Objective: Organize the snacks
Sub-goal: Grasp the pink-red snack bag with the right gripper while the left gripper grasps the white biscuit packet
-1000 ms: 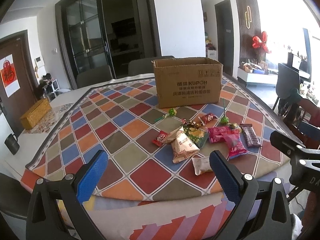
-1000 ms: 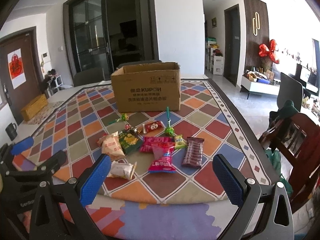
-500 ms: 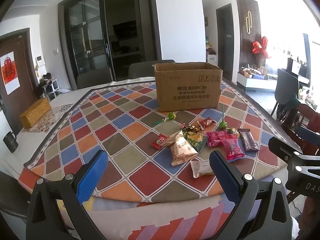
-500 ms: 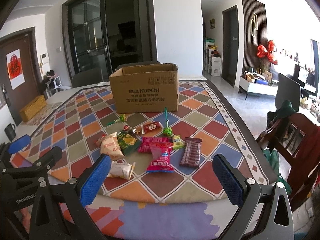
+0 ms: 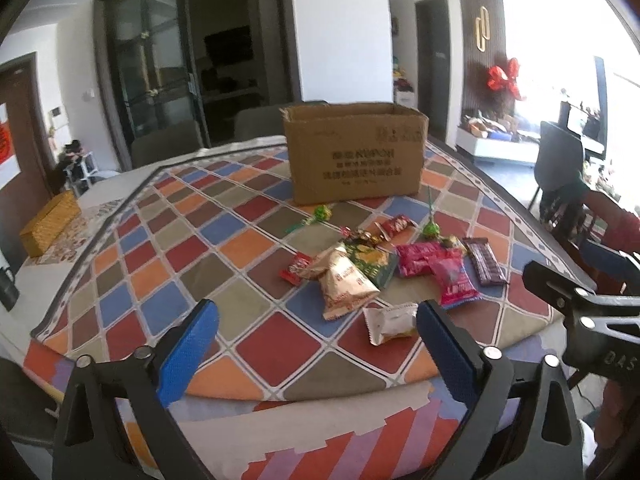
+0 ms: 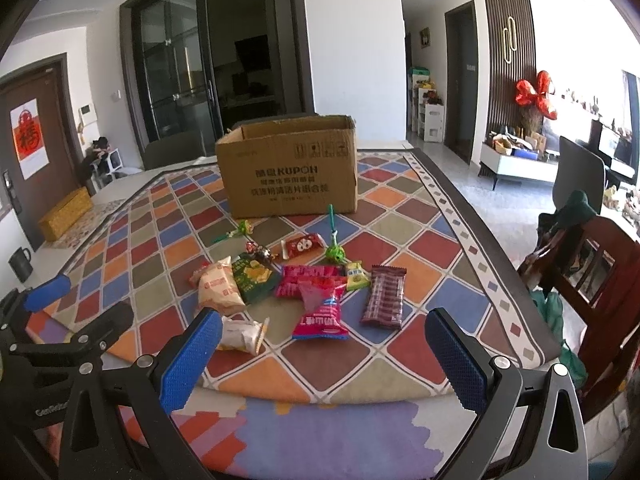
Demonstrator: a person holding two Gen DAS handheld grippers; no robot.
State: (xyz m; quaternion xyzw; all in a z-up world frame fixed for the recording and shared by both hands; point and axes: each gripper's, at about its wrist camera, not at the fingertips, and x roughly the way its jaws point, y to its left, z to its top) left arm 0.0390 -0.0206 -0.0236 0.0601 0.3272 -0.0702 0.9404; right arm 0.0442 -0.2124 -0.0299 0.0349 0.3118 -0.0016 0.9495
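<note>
An open cardboard box (image 5: 354, 156) (image 6: 288, 168) stands mid-table on the checked cloth. In front of it lie several snack packs: a beige bag (image 5: 346, 282) (image 6: 218, 286), a green bag (image 6: 254, 276), pink packs (image 5: 454, 280) (image 6: 320, 312), a brown bar (image 5: 486, 260) (image 6: 384, 296) and a small white pack (image 5: 390, 322) (image 6: 240, 332). My left gripper (image 5: 316, 320) hovers over the near table edge, its jaws closing a little with nothing between them. Just right of it, my right gripper (image 6: 322, 322) stands open and empty, short of the snacks.
A woven yellow box (image 5: 50, 220) and a black mug (image 6: 20, 264) sit at the table's left end. A wooden chair (image 6: 592, 264) with clothes on it stands close to the right edge. Grey chairs stand behind the far side.
The left gripper's blue pads have drawn slightly closer together and its view has tilted a little. The right gripper and the snacks have not moved.
</note>
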